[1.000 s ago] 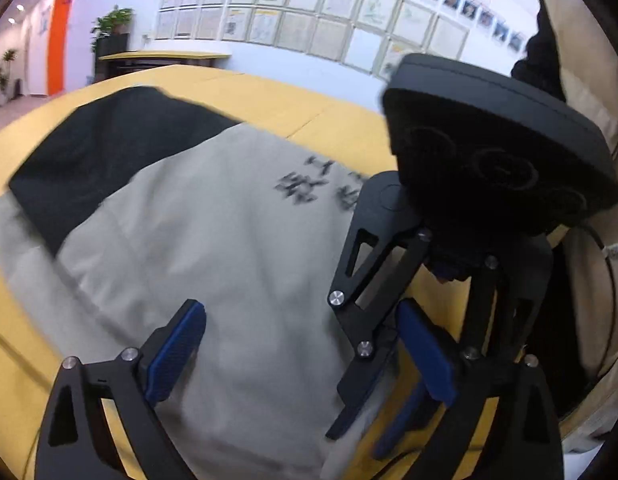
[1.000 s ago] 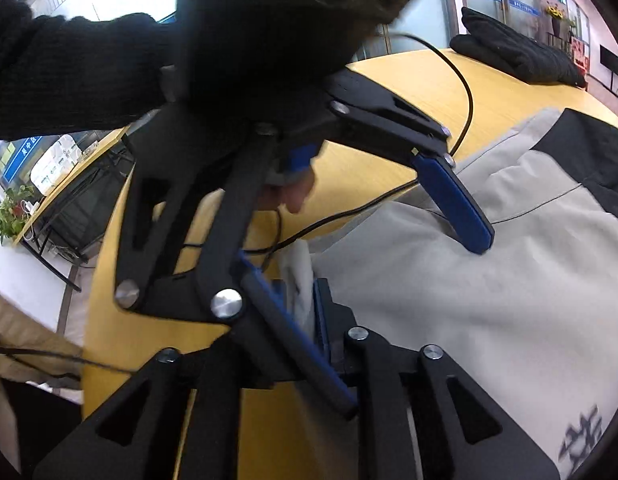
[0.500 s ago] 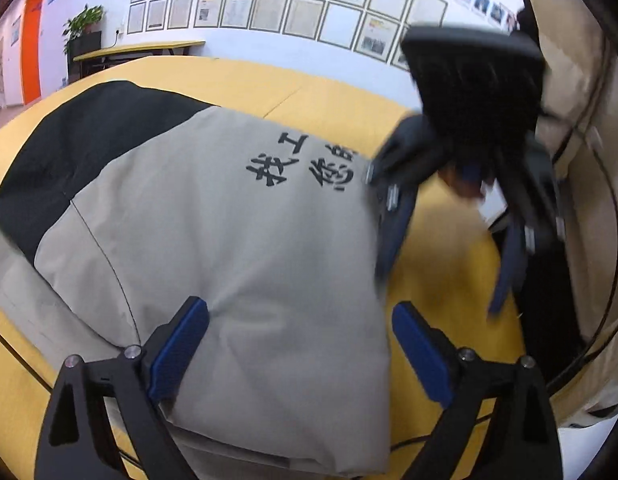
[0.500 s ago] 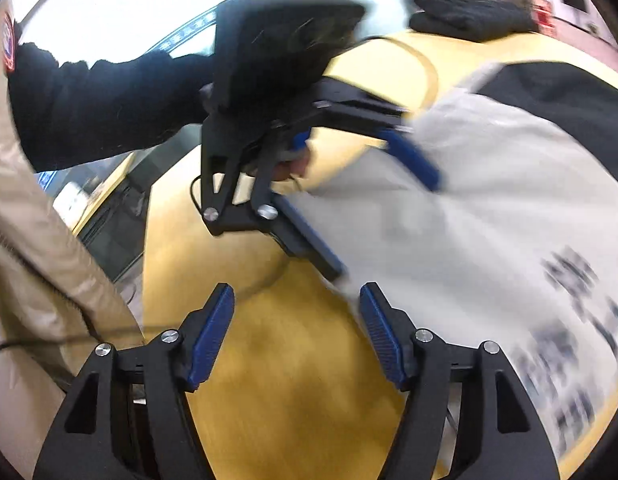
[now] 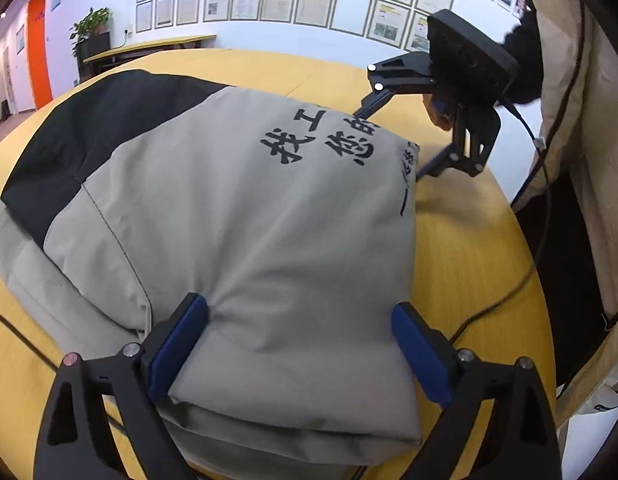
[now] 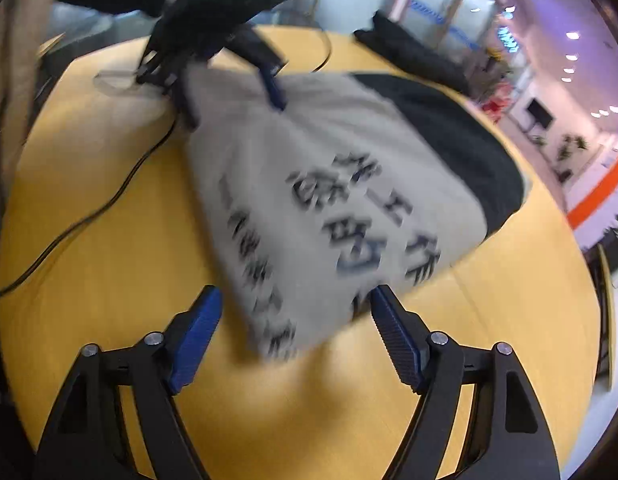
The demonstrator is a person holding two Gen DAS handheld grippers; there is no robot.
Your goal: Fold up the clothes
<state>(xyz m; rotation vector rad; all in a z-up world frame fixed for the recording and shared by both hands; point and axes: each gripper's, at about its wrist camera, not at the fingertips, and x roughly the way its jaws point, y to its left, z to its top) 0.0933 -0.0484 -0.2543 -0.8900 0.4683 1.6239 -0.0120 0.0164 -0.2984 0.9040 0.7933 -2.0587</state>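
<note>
— On the yellow table (image 5: 469, 264), what is lying there?

— A folded grey and black jacket (image 5: 245, 216) is lying flat, filling the middle of the left wrist view. Its black panel is sitting toward ten o'clock, and dark printed characters are running across the grey cloth toward one o'clock.

— How is the left gripper (image 5: 299, 344) standing?

— It is spreading wide, its blue pads at seven and five o'clock. The near folded edge of the jacket is bulging up between them. The left pad is lying against the cloth; whether the right pad is touching it, I cannot tell. It is not pinching anything.

— And the right gripper (image 6: 295, 334)?

— Its jaws are opening. In its own view, which is blurred, a grey corner of the jacket is reaching in between the blue pads, but neither pad is pressing on it. From the left wrist view, this gripper (image 5: 393, 144) is showing at one o'clock, at the far edge of the jacket, with a finger of the person's hand (image 5: 439, 114) on its handle.

— Anything else on the table?

— A black cable (image 6: 89, 216) is trailing across it toward nine o'clock in the right wrist view, and another dark garment (image 6: 409, 56) is lying at the far edge, at about one o'clock.
</note>
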